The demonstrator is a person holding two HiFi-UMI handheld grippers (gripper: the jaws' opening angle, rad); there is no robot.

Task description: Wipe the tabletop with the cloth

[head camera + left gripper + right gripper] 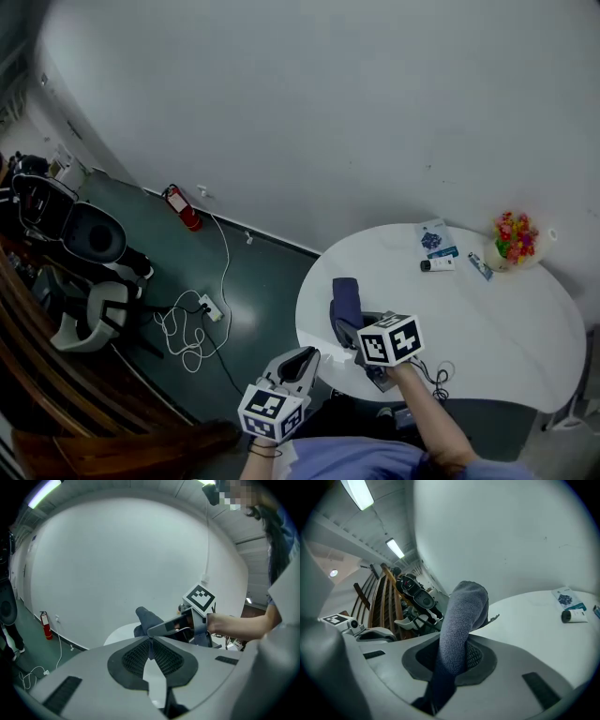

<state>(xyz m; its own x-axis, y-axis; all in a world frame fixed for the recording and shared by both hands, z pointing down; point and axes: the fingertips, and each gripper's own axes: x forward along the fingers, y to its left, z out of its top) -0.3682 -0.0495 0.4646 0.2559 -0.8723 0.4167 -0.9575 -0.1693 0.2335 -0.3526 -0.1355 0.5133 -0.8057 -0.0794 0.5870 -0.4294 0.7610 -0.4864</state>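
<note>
Head view: you hold the right gripper (349,326) over the near-left edge of the round white tabletop (487,328). Its jaws are clenched on the blue-grey cloth (344,292). In the right gripper view the cloth fills the gap between the pads and stands up past the jaw tips as a rounded fold, with the tabletop lying beyond it. Whether the cloth touches the tabletop cannot be told from any view.

Your left gripper (307,354) hangs off the tabletop, over the dark floor (262,281), just beside the table's edge. In the left gripper view its jaws meet at the tips with nothing between them, and they point toward the right gripper and the cloth.

Far side of the tabletop, well apart from the cloth: a blue and white packet (436,238), a small tube (437,264) just in front of it, and a cup of coloured pieces (513,239) near the far right edge.

On the floor: a red fire extinguisher (184,207) by the wall, a white cable (223,267) running to a power strip (209,307), and a chair (94,234) at the left.
</note>
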